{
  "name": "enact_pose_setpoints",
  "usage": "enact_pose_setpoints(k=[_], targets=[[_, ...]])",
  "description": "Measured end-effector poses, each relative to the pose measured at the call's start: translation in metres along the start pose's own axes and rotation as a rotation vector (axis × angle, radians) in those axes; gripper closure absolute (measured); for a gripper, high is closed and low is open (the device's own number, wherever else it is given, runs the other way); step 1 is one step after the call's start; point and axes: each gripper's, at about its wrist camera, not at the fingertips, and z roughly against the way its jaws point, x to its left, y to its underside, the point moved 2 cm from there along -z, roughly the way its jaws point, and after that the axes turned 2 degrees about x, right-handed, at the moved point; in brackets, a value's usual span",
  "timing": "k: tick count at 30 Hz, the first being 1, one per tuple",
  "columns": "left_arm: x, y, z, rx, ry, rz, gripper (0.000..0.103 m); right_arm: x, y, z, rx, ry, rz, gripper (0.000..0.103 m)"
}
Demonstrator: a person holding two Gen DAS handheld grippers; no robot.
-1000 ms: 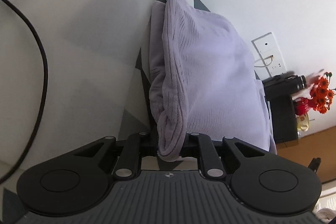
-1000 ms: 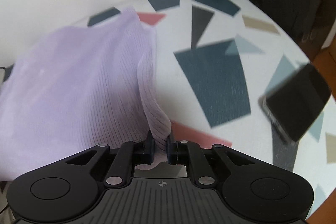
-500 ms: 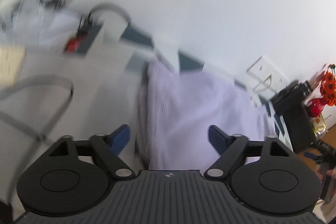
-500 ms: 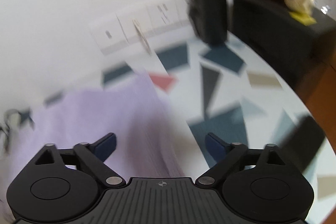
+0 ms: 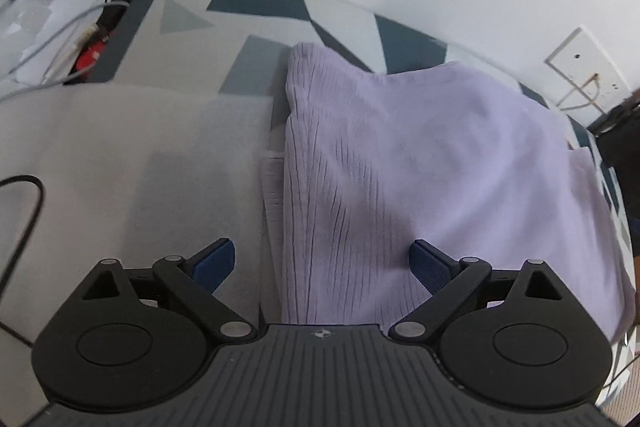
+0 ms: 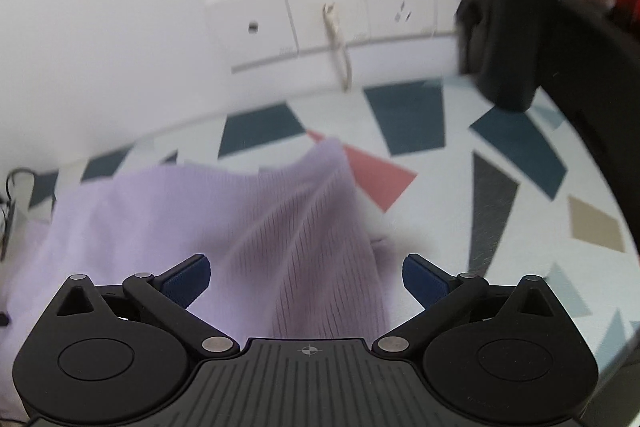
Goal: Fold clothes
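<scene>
A lilac ribbed knit garment (image 5: 420,163) lies folded on the patterned table, its ribbed edge running along its left side. My left gripper (image 5: 323,263) hovers open above that left edge, blue pads wide apart and holding nothing. In the right wrist view the same garment (image 6: 224,223) lies flat with a ribbed fold down its right side. My right gripper (image 6: 306,275) is open over that fold, with nothing between its fingers.
The tablecloth (image 6: 496,195) has dark blue, red and tan shapes. A black bottle (image 6: 516,11) stands at the back right by wall sockets (image 6: 336,11) with a white cable. Black cables (image 5: 24,211), a dark box (image 5: 120,31) and clutter lie at the far left.
Both grippers were shut on the garment's edges a second ago. They have opened, let the cloth drop flat on the table, and pulled back and up from it.
</scene>
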Motion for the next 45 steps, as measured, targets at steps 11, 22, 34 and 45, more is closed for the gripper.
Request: enact_pose_setpoints(k=[11, 22, 34, 45], targets=[[-0.013, 0.001, -0.016, -0.002, -0.058, -0.025, 0.000, -0.008, 0.033, -0.058, 0.108, 0.021, 0.044, 0.001], [-0.010, 0.007, -0.015, -0.062, -0.059, 0.046, 0.000, -0.006, 0.047, -0.061, 0.009, 0.039, 0.020, 0.001], [-0.011, 0.013, -0.014, -0.131, -0.082, 0.108, 0.000, -0.006, 0.053, -0.060, -0.052, 0.034, 0.038, 0.001], [-0.013, 0.015, -0.014, -0.153, -0.105, 0.102, 0.000, -0.002, 0.057, -0.061, -0.080, 0.064, 0.066, 0.001]])
